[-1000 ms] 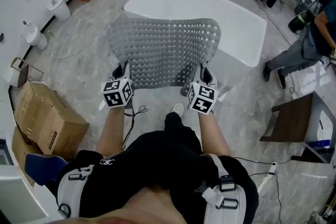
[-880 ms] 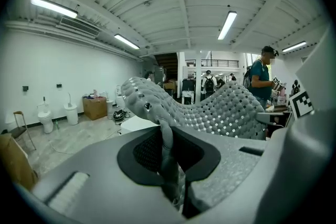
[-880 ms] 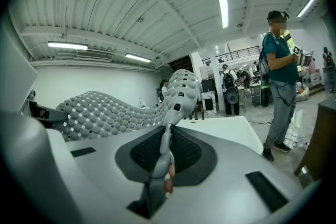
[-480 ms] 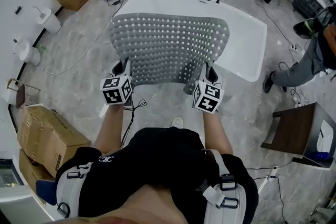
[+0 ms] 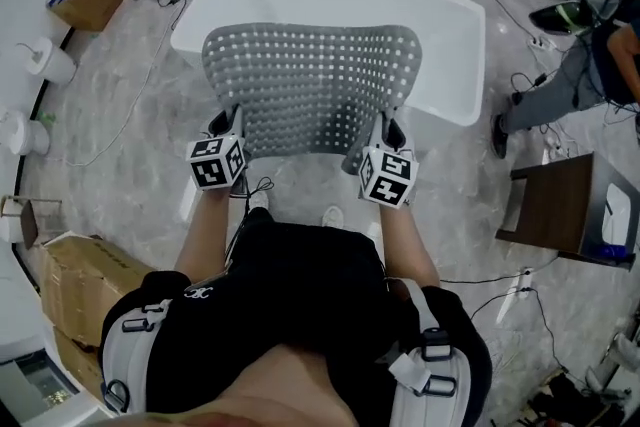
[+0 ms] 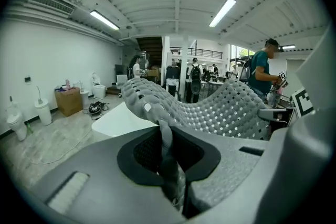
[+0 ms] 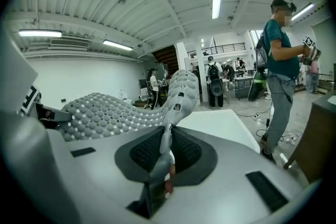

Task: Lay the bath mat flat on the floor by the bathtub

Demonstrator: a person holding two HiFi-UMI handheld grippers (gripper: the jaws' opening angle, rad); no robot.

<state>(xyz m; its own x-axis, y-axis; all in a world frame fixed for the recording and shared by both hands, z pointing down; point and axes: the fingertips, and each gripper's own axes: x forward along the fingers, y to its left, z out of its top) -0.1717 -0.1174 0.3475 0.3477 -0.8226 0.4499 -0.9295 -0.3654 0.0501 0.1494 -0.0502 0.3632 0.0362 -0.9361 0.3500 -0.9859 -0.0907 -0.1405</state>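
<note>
Grey perforated bath mat (image 5: 310,85) hung above the near edge of the white bathtub (image 5: 440,40).
Its near corners were pinched by the left gripper (image 5: 226,127) and the right gripper (image 5: 388,131).

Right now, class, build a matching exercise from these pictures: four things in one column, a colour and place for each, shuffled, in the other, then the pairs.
1. bath mat
2. bathtub
3. nearest cardboard box
4. side table

A. white, beyond the mat
B. dark brown, on the person's right
C. grey, clamped by the left gripper and right gripper
D. tan, on the floor by the person's left leg

Pairs: 1-C, 2-A, 3-D, 4-B.
</note>
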